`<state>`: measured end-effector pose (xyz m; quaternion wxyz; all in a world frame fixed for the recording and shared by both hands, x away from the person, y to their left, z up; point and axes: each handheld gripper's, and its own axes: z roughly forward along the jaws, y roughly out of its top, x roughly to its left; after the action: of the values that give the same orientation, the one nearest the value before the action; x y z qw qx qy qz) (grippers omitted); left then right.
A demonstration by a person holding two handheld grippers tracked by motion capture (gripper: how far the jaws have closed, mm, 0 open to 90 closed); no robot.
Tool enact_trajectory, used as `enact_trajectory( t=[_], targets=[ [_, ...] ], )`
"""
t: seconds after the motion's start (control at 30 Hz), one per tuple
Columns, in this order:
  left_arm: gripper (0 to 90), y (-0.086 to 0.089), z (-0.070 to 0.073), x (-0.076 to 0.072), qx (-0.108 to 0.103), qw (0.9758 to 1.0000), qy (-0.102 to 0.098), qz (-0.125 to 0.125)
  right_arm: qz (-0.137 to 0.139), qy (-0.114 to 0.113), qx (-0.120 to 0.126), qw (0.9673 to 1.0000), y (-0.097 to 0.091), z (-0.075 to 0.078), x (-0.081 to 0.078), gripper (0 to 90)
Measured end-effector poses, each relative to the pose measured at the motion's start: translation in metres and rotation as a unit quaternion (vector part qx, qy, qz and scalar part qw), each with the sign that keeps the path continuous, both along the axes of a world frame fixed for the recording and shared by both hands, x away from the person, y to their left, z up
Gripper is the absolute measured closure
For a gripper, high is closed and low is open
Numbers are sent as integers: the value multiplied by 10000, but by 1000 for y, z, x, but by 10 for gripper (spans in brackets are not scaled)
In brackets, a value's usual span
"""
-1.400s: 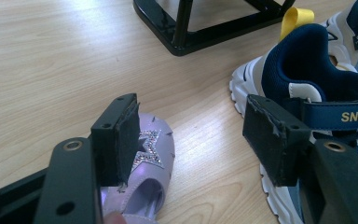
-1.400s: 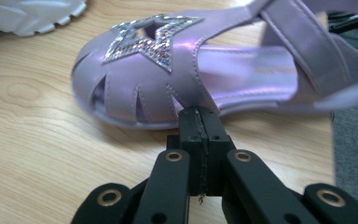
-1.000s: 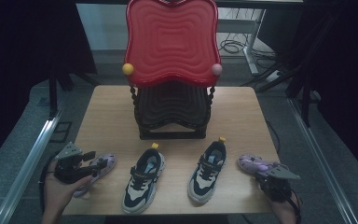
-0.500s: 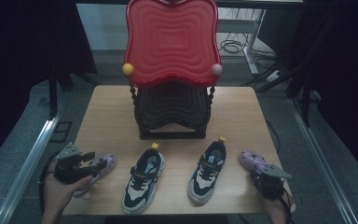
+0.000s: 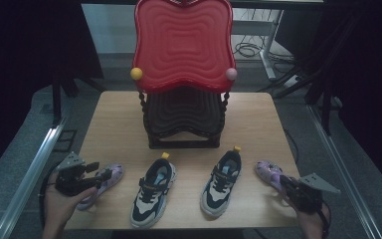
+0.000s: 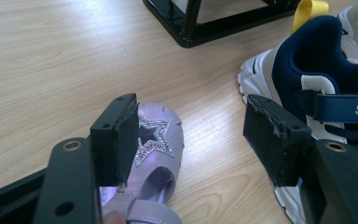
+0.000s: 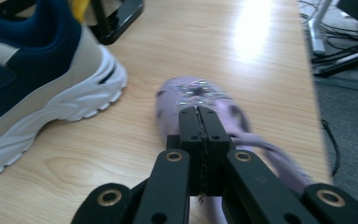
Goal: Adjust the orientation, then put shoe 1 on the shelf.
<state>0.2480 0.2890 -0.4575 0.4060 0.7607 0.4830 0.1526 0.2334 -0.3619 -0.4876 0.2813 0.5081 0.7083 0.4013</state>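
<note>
From where I stand, the wooden table (image 5: 119, 124) carries a black wire stand (image 5: 183, 119) at twelve o'clock, topped by a wavy red tray (image 5: 183, 45) with a yellow ball (image 5: 136, 73) and a pink ball (image 5: 231, 74) at its lower corners. Near the front edge, a pair of navy and white sneakers (image 5: 153, 191) sits side by side at six o'clock.

At about eight o'clock, the left gripper (image 5: 99, 175) hovers over a lilac sandal (image 5: 103, 179). In the left gripper view its jaws stand spread wide, the sandal's glittery star toe (image 6: 154, 137) lying under one jaw, with bare wood between the pads (image 6: 128, 140); nothing is pinched.

At about four o'clock, the right gripper (image 5: 284, 183) sits over the second lilac sandal (image 5: 269, 172), just beside the right-hand sneaker (image 5: 221, 181). In the right gripper view its jaws are pressed flat together above the sandal (image 7: 200, 100); whether any strap is caught between them I cannot tell.
</note>
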Motion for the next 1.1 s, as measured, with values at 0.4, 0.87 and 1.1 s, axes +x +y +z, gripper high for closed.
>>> enact_trajectory(
  t=[0.4, 0.87, 1.1],
  targets=[
    [364, 5, 3, -1, -13, 9999, -55, 108, 165, -52, 391, 9991, -24, 7, -5, 892],
    [366, 5, 10, -5, -6, 9998, -175, 129, 386, 111, 451, 9982, -30, 12, -12, 666],
    [372, 15, 14, -18, -138, 9997, -167, 96, 511, 258, 475, 9972, -34, 12, -13, 591]
  ],
)
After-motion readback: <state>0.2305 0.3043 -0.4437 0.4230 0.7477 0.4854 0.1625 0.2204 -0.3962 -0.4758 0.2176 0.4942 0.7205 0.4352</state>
